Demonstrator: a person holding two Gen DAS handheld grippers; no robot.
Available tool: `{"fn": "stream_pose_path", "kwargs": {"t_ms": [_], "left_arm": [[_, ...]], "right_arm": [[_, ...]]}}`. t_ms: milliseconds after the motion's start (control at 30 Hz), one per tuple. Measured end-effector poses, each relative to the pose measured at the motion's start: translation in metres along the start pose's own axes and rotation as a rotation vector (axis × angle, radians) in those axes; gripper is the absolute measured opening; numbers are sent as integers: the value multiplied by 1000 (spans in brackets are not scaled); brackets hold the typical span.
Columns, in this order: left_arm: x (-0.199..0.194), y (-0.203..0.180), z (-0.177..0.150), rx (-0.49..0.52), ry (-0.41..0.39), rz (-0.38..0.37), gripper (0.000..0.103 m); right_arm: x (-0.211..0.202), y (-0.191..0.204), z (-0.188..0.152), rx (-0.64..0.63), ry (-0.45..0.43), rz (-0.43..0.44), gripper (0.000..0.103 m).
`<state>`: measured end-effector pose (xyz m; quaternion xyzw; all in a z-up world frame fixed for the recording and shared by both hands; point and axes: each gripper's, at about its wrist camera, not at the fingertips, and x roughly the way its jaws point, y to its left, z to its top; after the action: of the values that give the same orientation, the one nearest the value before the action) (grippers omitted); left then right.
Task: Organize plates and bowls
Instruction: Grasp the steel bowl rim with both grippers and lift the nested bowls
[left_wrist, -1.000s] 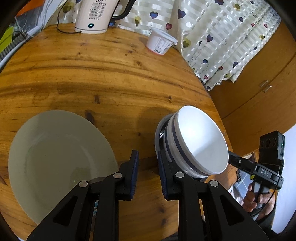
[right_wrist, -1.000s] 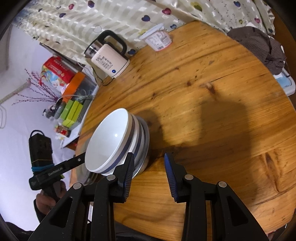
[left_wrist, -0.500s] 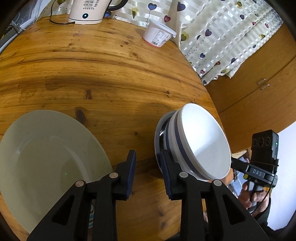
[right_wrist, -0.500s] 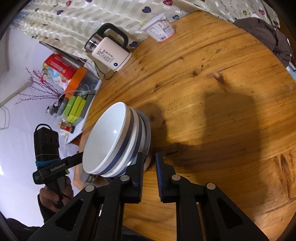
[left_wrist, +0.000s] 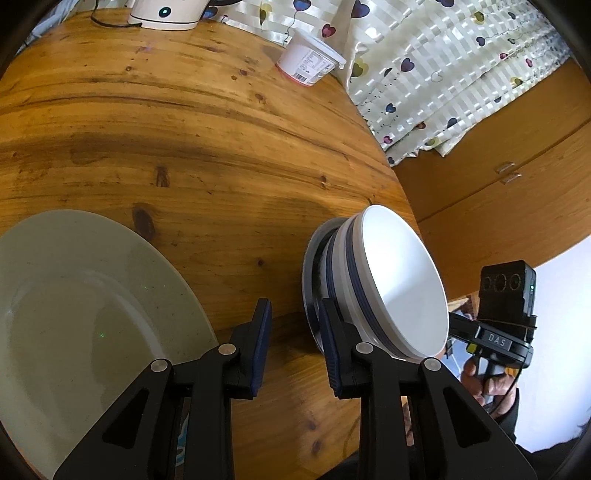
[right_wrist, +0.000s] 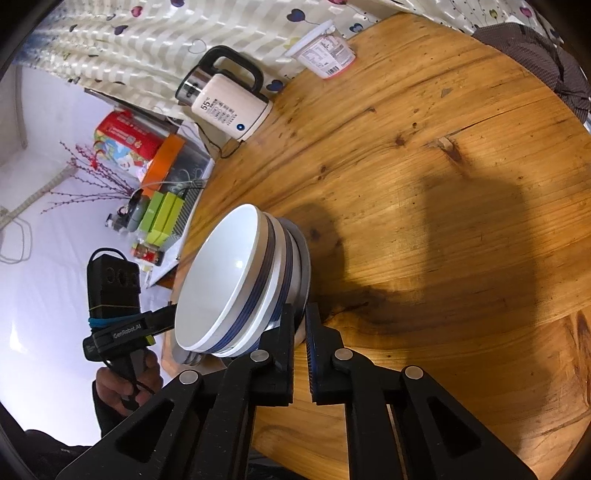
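Observation:
A stack of white bowls with blue bands (left_wrist: 391, 284) sits on a small grey plate (left_wrist: 310, 273) near the table's right edge; it also shows in the right wrist view (right_wrist: 236, 280). A large pale plate (left_wrist: 85, 317) lies at the lower left. My left gripper (left_wrist: 293, 325) is open, its right finger against the small plate's rim. My right gripper (right_wrist: 300, 328) is shut on the small plate's rim (right_wrist: 303, 269) on the opposite side.
A round wooden table (left_wrist: 192, 140) carries a white kettle (right_wrist: 229, 107) and a yogurt cup (left_wrist: 308, 64) at the back by a heart-print curtain (left_wrist: 436, 70). A wooden cabinet (left_wrist: 517, 177) stands beyond the table's right edge. Dark cloth (right_wrist: 535, 62) lies at the far right.
My right gripper has closed from open onto the small plate's rim under the bowls. My left gripper has crept forward a little beside the stack.

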<state>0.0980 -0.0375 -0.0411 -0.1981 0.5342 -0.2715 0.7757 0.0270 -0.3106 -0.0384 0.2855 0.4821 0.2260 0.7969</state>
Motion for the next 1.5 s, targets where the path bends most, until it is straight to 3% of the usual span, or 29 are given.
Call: {"fn": "stream_pose_path", "kwargs": {"t_ms": [67,200,600,1500], "left_arm": [[1,1,1,-2,2,-14,24],[2,0,1,-2,5,-66,7],[3,8,1,-23,1,-113,7],[-5,3,1,-10,-21,-87,6]], "right_arm": [[0,0,0,-1,0,-1,7],[0,0,0,-2,1,-2,7],[0,1,-2,-3,-3,-1,7],[0,8,4,-13,-7,2,6]]}}
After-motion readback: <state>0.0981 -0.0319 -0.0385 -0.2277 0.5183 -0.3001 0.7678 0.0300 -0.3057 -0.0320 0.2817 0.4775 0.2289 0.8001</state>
